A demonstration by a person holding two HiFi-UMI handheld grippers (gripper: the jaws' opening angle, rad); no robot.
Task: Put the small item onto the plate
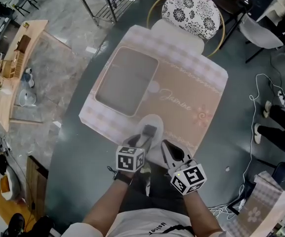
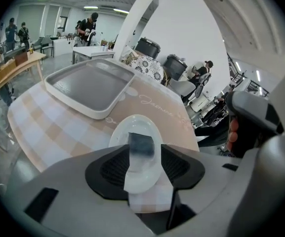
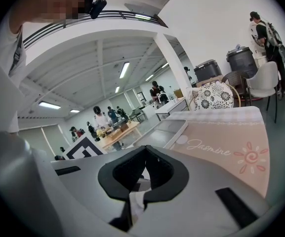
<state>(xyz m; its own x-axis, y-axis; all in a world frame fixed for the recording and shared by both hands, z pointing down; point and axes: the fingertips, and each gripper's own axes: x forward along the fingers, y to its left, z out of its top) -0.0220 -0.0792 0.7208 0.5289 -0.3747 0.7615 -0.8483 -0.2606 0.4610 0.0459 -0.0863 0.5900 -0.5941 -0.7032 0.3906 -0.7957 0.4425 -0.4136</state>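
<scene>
white shirt fabric fills the bottom edge of the head view, cut off by the frame. two bare forearms reach out from it, and the hands are hidden under the gripper bodies. the left gripper hangs low over the near end of a white oval plate. its fingers are spread wide and touch nothing. the right gripper is just beside it. its fingers meet at the tips with nothing gripped, and only a sliver of checked cloth shows through the gap behind them.

a small dark item lies flat on the plate's far half, between the left fingers but clear of both. it looks blurred and nearly square, so its long axis is hard to make out. the plate's own long axis runs away from the person. the gripper body covers the plate's near end.

the plate sits on a pink and beige checked placemat printed with cursive script. further along the mat is a grey rectangular tray with a white rim, apart from the plate. the mat lies on a dark grey counter. beyond the counter's far edge stands a chair with a black and white floral cushion.
</scene>
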